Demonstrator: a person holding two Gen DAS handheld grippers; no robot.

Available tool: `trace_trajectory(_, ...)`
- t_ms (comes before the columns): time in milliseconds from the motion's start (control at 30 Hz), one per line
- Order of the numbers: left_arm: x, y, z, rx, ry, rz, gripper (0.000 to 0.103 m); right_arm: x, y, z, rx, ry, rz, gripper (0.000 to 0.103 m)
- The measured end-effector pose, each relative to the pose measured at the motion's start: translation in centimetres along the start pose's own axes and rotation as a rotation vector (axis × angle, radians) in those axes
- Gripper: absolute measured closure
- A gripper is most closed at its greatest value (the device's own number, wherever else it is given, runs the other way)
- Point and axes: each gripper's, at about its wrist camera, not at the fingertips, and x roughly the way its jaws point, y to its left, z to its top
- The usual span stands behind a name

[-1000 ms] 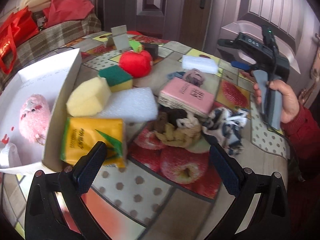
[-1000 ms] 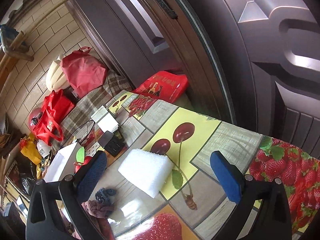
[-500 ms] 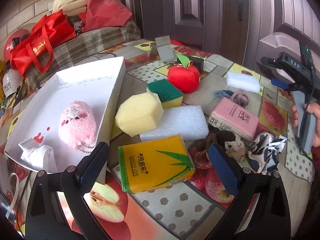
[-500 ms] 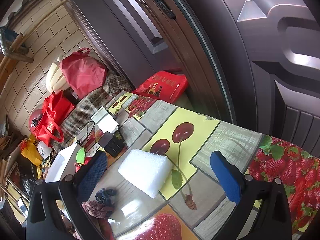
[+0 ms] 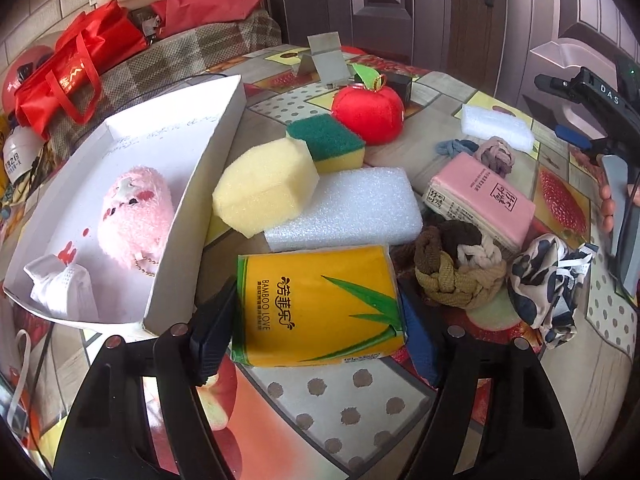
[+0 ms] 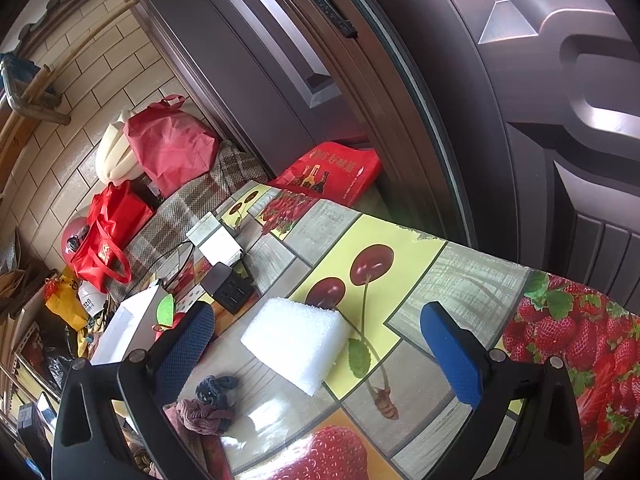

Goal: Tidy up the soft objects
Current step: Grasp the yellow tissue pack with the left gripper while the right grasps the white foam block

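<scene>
Crosswise between the closing left fingers point(image 5: 218, 330), yellow tissue pack point(image 5: 318, 306); right fingers point(image 6: 452, 354) wide, empty.

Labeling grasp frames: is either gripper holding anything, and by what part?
Left gripper is closing around the yellow tissue pack, pads at its two long sides, near end. Right gripper open, empty.

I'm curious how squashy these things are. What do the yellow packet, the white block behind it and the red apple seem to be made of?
The yellow packet looks like glossy plastic film, probably over tissues: it shines and creases. The white block seems to be packing foam, matte with a fine beaded grain. The red apple looks like stuffed plush fabric, fuzzy, with stitched seams.
</scene>
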Motion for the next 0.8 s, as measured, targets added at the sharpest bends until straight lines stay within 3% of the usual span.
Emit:
trace_trajectory(200,-0.1,0.6,0.1,-0.031,-0.008,-0.045,0.03,-0.5,0.8,0.1,-0.036,-0.018,0.024,0.0)
trace_trajectory(433,-5.0,0.7,-1.1,-0.055,-0.268,0.043,0.03,-0.9,5.1,-1.4,-0.279,0.116,0.169,0.0)
trace_trajectory(500,-6.0,1.2,-1.4,-0.083,-0.322,0.05,0.03,-0.8,5.9,-1.7,-0.344,0.129,0.135,0.0)
trace_trajectory(667,-6.9,3.1,-1.8,-0.168,-0.381,0.024,0.03,1.2,4.8,0.0,-0.421,0.105,-0.071,0.0)
trace_trajectory(800,-7.2,4.1,-2.0,-0.214,-0.4,-0.018,0.03,4.1,4.8,0.6,-0.528,0.215,0.034,0.0)
